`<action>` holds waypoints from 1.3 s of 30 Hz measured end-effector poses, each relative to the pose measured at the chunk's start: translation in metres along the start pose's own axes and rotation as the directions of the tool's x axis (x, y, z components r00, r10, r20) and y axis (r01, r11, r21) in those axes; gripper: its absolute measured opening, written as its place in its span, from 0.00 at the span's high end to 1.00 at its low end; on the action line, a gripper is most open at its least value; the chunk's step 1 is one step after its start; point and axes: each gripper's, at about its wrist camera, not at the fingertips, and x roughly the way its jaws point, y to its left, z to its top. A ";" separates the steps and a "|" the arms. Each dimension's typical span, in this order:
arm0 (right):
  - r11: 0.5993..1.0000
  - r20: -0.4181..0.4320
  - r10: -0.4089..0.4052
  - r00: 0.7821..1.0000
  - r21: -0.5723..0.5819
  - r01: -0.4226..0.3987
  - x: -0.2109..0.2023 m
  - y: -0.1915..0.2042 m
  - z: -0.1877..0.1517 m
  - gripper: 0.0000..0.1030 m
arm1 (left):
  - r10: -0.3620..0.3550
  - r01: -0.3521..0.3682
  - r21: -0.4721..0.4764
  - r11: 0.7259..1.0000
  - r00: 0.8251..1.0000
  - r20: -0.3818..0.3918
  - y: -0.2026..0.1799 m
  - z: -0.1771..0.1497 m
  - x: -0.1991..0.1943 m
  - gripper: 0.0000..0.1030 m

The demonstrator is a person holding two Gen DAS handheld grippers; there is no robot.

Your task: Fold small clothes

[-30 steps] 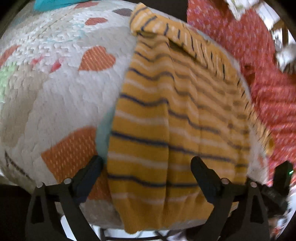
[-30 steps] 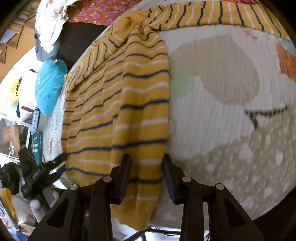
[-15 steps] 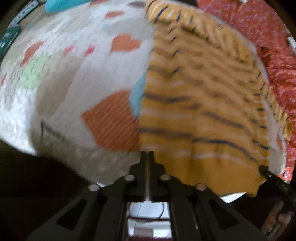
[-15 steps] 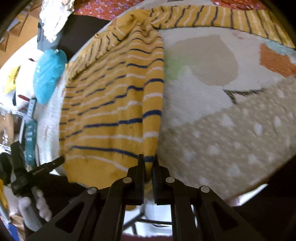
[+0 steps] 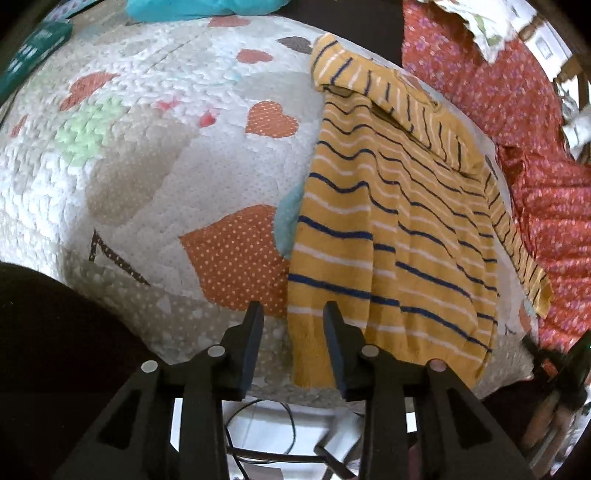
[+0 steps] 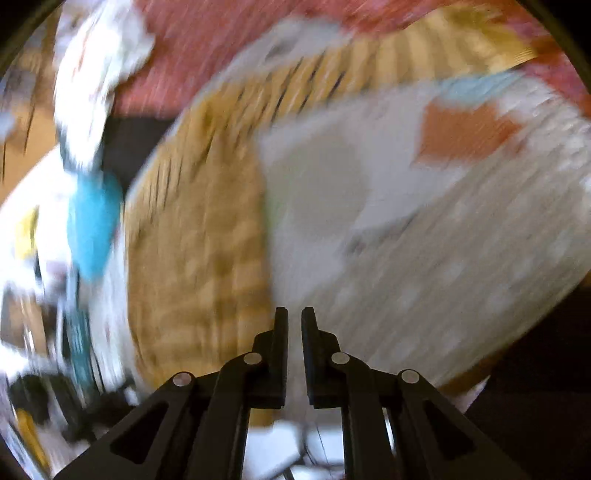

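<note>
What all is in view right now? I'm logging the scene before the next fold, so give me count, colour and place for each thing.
Striped sweater: one, mustard yellow with navy and white stripes, lying on the quilt, hem toward the near edge, one sleeve folded across its top.
Quilt: one, white with orange hearts and beige and green patches, covering the work surface.
Red floral fabric: one, red with small flowers, beyond the sweater on the right.
Turquoise cloth: one, turquoise, at the quilt's far edge.
Left gripper: one, black, fingers apart over the sweater's near left corner, holding nothing.
Right gripper: one, black, narrow gap between the fingers, nothing between them; its view is motion-blurred.
</note>
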 end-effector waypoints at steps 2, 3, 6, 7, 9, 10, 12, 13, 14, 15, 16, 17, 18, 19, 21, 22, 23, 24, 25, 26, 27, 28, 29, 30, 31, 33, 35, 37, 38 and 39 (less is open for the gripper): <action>0.995 0.096 -0.027 0.995 0.097 0.018 -0.018 -0.024 0.029 0.73 | 0.010 -0.011 0.040 0.999 1.000 0.005 -0.018 0.004 0.008 0.65; 0.990 0.135 -0.042 0.990 0.138 0.024 -0.024 -0.035 0.040 0.63 | 0.015 -0.015 0.063 0.998 1.000 0.010 -0.024 0.003 0.008 0.63; 0.947 0.244 -0.077 0.967 0.321 -0.006 -0.034 -0.071 0.071 0.45 | 0.038 -0.040 0.106 0.994 0.999 0.020 -0.030 0.002 0.008 0.58; 0.934 0.259 -0.112 0.959 0.358 0.013 -0.034 -0.079 0.081 0.45 | 0.044 -0.045 0.107 0.993 0.999 0.018 -0.030 0.001 0.009 0.58; 0.898 0.280 -0.227 0.933 0.432 0.089 -0.034 -0.096 0.100 0.45 | 0.053 -0.053 0.092 0.994 0.999 0.005 -0.027 0.001 0.013 0.58; 0.879 0.291 -0.280 0.915 0.461 0.122 -0.033 -0.102 0.108 0.45 | 0.055 -0.055 0.084 0.995 0.998 -0.001 -0.025 0.001 0.015 0.58; 0.852 0.301 -0.370 0.879 0.487 0.192 -0.031 -0.114 0.124 0.45 | 0.058 -0.056 0.062 0.996 0.998 -0.020 -0.020 0.002 0.022 0.58; 0.843 0.304 -0.407 0.861 0.488 0.226 -0.030 -0.120 0.133 0.45 | 0.057 -0.056 0.053 0.997 0.998 -0.029 -0.019 0.002 0.024 0.58; 0.840 0.325 -0.434 0.840 0.482 0.247 -0.028 -0.122 0.142 0.45 | 0.055 -0.054 0.039 0.998 0.998 -0.038 -0.016 0.003 0.026 0.58; 0.840 0.339 -0.449 0.827 0.475 0.262 -0.028 -0.122 0.147 0.45 | 0.055 -0.054 0.033 0.998 0.998 -0.043 -0.015 0.003 0.027 0.58; 0.842 0.347 -0.457 0.819 0.465 0.273 -0.027 -0.123 0.154 0.45 | 0.054 -0.053 0.025 0.998 0.997 -0.049 -0.014 0.004 0.028 0.58; 0.848 0.349 -0.450 0.822 0.456 0.271 -0.025 -0.124 0.159 0.47 | 0.047 -0.047 0.013 0.999 0.997 -0.056 -0.013 0.006 0.029 0.58; 0.857 0.341 -0.430 0.836 0.444 0.261 -0.024 -0.125 0.164 0.69 | 0.037 -0.037 0.003 0.999 0.997 -0.063 -0.012 0.007 0.029 0.58; 0.864 0.325 -0.411 0.851 0.438 0.250 -0.023 -0.125 0.167 0.94 | 0.018 -0.019 -0.011 1.000 0.998 -0.067 -0.012 0.010 0.027 0.58; 0.873 0.309 -0.362 0.879 0.444 0.203 -0.027 -0.129 0.173 0.95 | -0.044 0.042 -0.034 0.999 0.997 -0.058 -0.013 0.022 0.019 0.58; 0.882 0.321 -0.358 0.877 0.425 0.205 -0.034 -0.121 0.175 0.95 | -0.052 0.051 -0.030 0.998 0.998 -0.046 -0.015 0.029 0.016 0.58; 0.896 0.334 -0.350 0.875 0.391 0.210 -0.038 -0.110 0.176 0.95 | -0.062 0.062 -0.019 0.998 0.998 -0.023 -0.019 0.042 0.012 0.58; 0.911 0.347 -0.333 0.876 0.358 0.205 -0.043 -0.098 0.177 0.95 | -0.074 0.074 -0.012 0.997 0.997 -0.008 -0.021 0.052 0.010 0.58; 0.922 0.356 -0.315 0.880 0.334 0.195 -0.047 -0.090 0.175 0.95 | -0.088 0.088 -0.005 0.996 0.996 0.008 -0.024 0.063 0.009 0.56; 0.938 0.369 -0.280 0.886 0.299 0.172 -0.050 -0.074 0.177 0.95 | -0.097 0.097 0.009 0.995 0.995 0.033 -0.029 0.080 0.008 0.55; 0.950 0.375 -0.251 0.892 0.271 0.153 -0.051 -0.059 0.180 0.95 | -0.098 0.097 0.018 0.995 0.994 0.051 -0.032 0.092 0.009 0.55; 0.961 0.379 -0.220 0.899 0.244 0.133 -0.052 -0.045 0.184 0.95 | -0.102 0.101 0.025 0.995 0.993 0.066 -0.034 0.104 0.010 0.55; 0.972 0.375 -0.177 0.910 0.213 0.101 -0.050 -0.028 0.188 0.95 | -0.113 0.110 0.039 0.993 0.990 0.089 -0.037 0.120 0.013 0.55; 0.979 0.365 -0.141 0.920 0.187 0.076 -0.047 -0.012 0.192 0.95 | -0.113 0.107 0.052 0.993 0.988 0.109 -0.039 0.134 0.016 0.55; 0.986 0.354 -0.112 0.928 0.154 0.061 -0.041 0.008 0.195 0.95 | -0.107 0.101 0.059 0.993 0.987 0.121 -0.040 0.142 0.019 0.55; 0.997 0.332 -0.069 0.941 0.064 0.051 -0.026 0.055 0.200 0.95 | -0.087 0.076 0.070 0.995 0.983 0.159 -0.040 0.167 0.026 0.55; 0.998 0.303 -0.033 0.953 -0.043 0.048 -0.006 0.109 0.200 0.95 | -0.070 0.061 0.051 0.997 0.980 0.184 -0.031 0.181 0.033 0.55; 0.987 0.265 0.000 0.964 -0.156 0.043 0.020 0.163 0.194 0.95 | -0.069 0.066 0.024 0.998 0.979 0.190 -0.015 0.185 0.038 0.55; 0.973 0.237 0.017 0.971 -0.228 0.039 0.039 0.196 0.188 0.95 | -0.062 0.064 -0.004 0.998 0.981 0.184 -0.002 0.185 0.044 0.55; 0.961 0.217 0.024 0.976 -0.276 0.037 0.052 0.216 0.181 0.95 | -0.051 0.057 -0.027 0.998 0.984 0.173 0.006 0.184 0.047 0.55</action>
